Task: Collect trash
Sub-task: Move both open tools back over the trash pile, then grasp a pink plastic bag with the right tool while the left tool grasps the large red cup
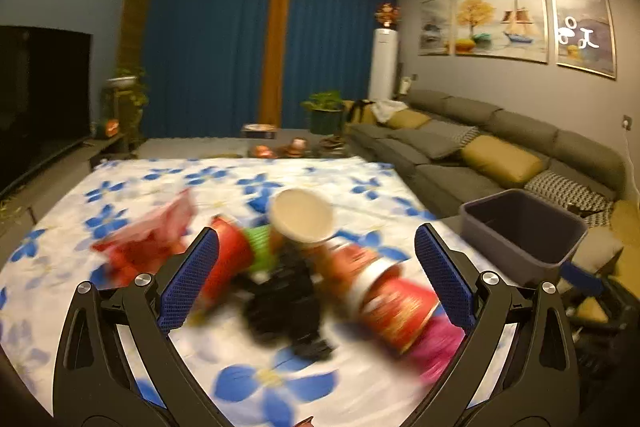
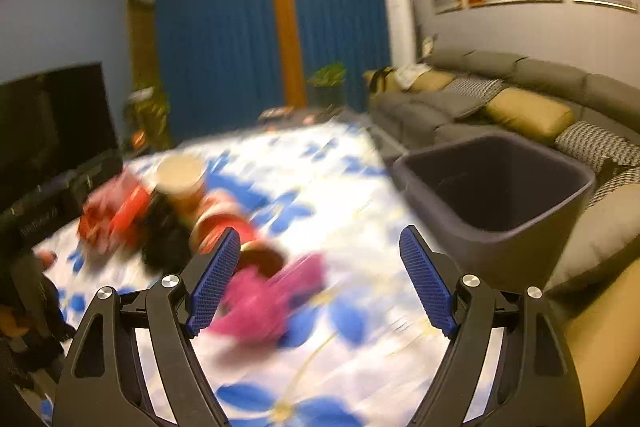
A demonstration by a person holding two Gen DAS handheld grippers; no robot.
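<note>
Two grippers, both with jaws spread wide and nothing between the blue pads. Left gripper [image 1: 316,277] hovers right over the trash pile on the floral cloth [image 1: 140,183]; most of the pile sits between and just beyond its fingers. Right gripper [image 2: 320,279] is off to the pile's right side, with only the pink wrapper [image 2: 264,299] just beside its left finger and bare cloth between the fingertips.

Pile contents, as far as readable: a paper cup [image 1: 302,215] with its pale mouth facing the camera, a red cup [image 1: 228,263] lying on its side by the left gripper's left finger, a green crinkled piece [image 1: 260,247] next to it, a black crumpled lump [image 1: 288,303] in the middle, a red printed cup [image 1: 396,303] tipped toward the right finger, and a red wrapper [image 1: 148,239] out to the left, apart from the fingers.

Heavy motion blur on everything near the grippers in both views, so prints and exact edges can't be made out, and can't tell which items touch. Pink wrapper is partly cut off behind the finger in the left view.

Dark grey bin [image 2: 496,195] stands at the cloth's right edge, next to the grey sofa [image 1: 500,143], near the right gripper's right finger. Its inside looks dark; can't tell if anything is in it.
</note>
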